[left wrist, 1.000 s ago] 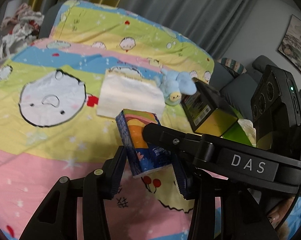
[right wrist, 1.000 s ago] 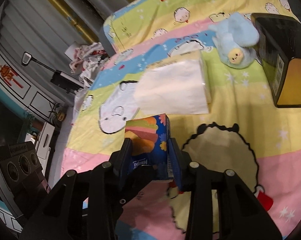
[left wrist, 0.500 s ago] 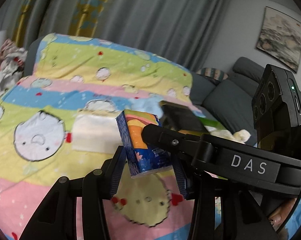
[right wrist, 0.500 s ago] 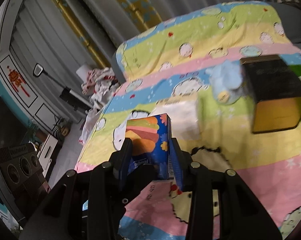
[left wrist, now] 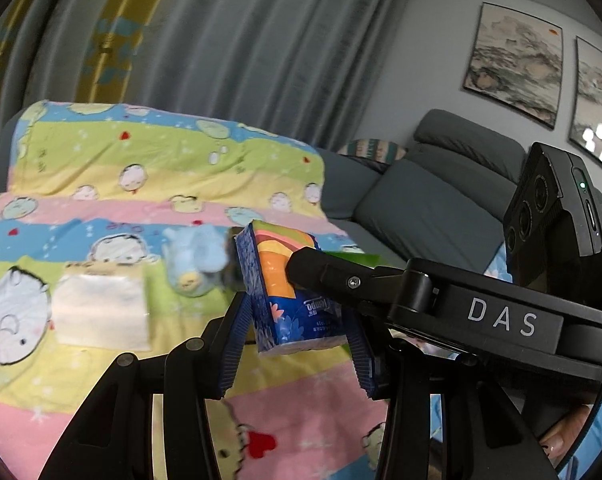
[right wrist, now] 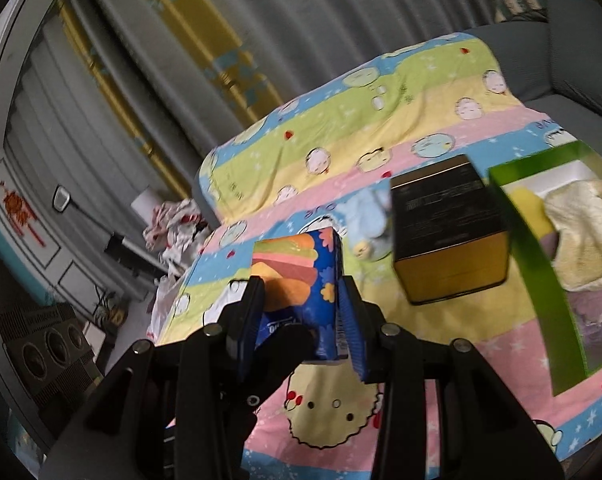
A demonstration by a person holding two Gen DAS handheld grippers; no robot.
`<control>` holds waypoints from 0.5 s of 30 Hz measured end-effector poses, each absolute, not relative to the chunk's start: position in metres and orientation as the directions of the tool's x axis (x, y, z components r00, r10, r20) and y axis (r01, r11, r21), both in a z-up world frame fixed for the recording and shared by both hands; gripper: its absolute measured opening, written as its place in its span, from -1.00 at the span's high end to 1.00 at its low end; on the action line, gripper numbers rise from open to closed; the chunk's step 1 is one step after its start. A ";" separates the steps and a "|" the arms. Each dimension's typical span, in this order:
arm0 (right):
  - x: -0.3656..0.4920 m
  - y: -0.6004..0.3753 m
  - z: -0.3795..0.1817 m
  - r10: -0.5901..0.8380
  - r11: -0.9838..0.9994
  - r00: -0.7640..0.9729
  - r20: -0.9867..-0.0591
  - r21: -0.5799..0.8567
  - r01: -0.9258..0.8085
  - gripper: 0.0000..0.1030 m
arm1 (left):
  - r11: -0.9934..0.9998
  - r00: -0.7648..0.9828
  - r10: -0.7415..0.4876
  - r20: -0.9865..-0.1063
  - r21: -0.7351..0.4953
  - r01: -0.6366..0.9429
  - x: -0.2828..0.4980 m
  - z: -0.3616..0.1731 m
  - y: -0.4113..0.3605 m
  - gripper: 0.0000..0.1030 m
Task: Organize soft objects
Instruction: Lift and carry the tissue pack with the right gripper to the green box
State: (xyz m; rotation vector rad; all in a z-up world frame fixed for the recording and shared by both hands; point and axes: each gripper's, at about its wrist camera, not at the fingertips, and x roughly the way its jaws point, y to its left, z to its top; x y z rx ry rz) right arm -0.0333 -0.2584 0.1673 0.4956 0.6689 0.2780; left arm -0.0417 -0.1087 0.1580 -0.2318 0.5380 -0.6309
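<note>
A blue and orange tissue pack [left wrist: 289, 292] is held in the air above the cartoon blanket [left wrist: 101, 184]. My left gripper [left wrist: 297, 336] and my right gripper [right wrist: 301, 320] are both shut on it; the pack [right wrist: 301, 280] sits between the right fingers too. A white tissue pack [left wrist: 101, 312] and a light blue plush toy [left wrist: 193, 260] lie on the blanket to the left. The plush [right wrist: 365, 220] shows behind the held pack in the right wrist view.
A black and gold box [right wrist: 449, 236] stands on the blanket at right. A green box [right wrist: 541, 264] holding cream and yellow soft items sits at the far right. A grey sofa [left wrist: 421, 200] and curtains are behind. Crumpled clothes [right wrist: 173, 224] lie at left.
Both grippers have lifted the tissue pack higher and moved it right; the view has tilted up, so the green box now shows in the right wrist view.
</note>
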 end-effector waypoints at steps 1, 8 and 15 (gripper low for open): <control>-0.034 -0.263 0.168 0.388 0.851 0.760 -0.522 0.519 -0.078 0.25 | 0.780 0.668 -0.625 -0.404 -0.366 0.508 -0.040 0.158 -0.114 0.10; -0.039 -0.302 0.168 0.330 0.847 0.788 -0.519 0.532 -0.004 0.25 | 0.738 0.615 -0.675 -0.408 -0.374 0.561 -0.035 0.160 -0.150 0.10; -0.043 -0.338 0.163 0.270 0.834 0.811 -0.520 0.547 0.073 0.25 | 0.697 0.557 -0.716 -0.421 -0.379 0.609 -0.032 0.158 -0.188 0.10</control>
